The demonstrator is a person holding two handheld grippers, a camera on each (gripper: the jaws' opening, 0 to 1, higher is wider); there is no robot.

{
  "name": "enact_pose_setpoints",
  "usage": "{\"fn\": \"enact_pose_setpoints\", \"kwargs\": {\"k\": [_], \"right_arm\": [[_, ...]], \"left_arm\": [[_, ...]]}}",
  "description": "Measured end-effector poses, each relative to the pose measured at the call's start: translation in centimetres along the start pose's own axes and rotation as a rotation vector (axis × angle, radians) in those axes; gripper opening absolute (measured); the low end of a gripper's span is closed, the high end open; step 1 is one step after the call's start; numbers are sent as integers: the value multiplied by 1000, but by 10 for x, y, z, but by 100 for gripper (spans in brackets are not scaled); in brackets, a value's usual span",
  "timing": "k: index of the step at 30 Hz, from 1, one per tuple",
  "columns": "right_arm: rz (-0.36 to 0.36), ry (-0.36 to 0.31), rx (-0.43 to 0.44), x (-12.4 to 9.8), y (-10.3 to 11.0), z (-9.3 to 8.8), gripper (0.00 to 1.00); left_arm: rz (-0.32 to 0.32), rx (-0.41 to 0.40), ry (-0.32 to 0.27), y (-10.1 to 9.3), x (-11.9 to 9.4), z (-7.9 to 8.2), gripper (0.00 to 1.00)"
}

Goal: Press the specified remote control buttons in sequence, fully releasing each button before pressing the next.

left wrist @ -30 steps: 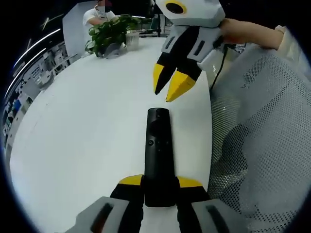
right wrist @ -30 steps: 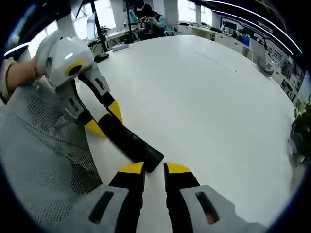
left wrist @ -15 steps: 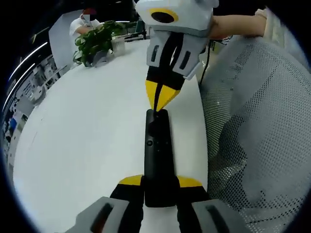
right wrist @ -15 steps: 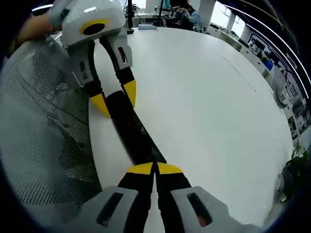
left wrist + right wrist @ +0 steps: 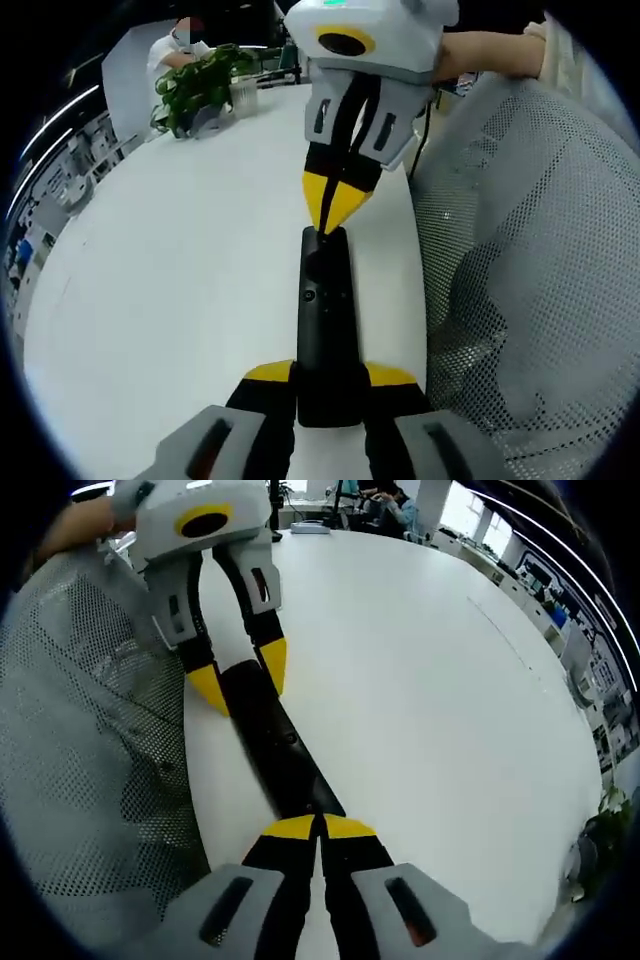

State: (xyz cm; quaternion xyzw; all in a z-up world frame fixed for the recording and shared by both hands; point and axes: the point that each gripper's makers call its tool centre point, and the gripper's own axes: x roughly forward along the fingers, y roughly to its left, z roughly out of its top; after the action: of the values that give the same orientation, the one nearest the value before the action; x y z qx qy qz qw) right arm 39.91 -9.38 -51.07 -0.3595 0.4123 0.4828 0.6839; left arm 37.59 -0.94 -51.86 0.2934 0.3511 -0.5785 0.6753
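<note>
The left gripper [image 5: 328, 375] clamps the near end of the black remote control [image 5: 326, 310], which lies on the white table [image 5: 180, 290] pointing straight ahead of its jaws. The right gripper [image 5: 320, 827], jaws pressed together, rests its yellow tips on the remote's far end.

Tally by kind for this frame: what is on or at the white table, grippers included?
Remote control: 1
Grippers: 2, the left gripper clamped on the remote's near end, the right gripper with closed tips at its far end
Potted plant: 1
Mesh chair back: 1
Total: 5
</note>
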Motion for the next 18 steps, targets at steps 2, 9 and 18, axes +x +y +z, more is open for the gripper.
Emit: {"fn": "enact_pose_setpoints", "kwargs": {"k": [2, 9, 18], "right_arm": [[21, 41, -36, 1, 0, 0, 0], [0, -16, 63, 0, -2, 0, 0], [23, -87, 113, -1, -1, -1, 0]], "left_arm": [[-1, -1, 3, 0, 0, 0, 25], [1, -3, 2, 0, 0, 0, 25], [5, -16, -5, 0, 0, 0, 25]]}}
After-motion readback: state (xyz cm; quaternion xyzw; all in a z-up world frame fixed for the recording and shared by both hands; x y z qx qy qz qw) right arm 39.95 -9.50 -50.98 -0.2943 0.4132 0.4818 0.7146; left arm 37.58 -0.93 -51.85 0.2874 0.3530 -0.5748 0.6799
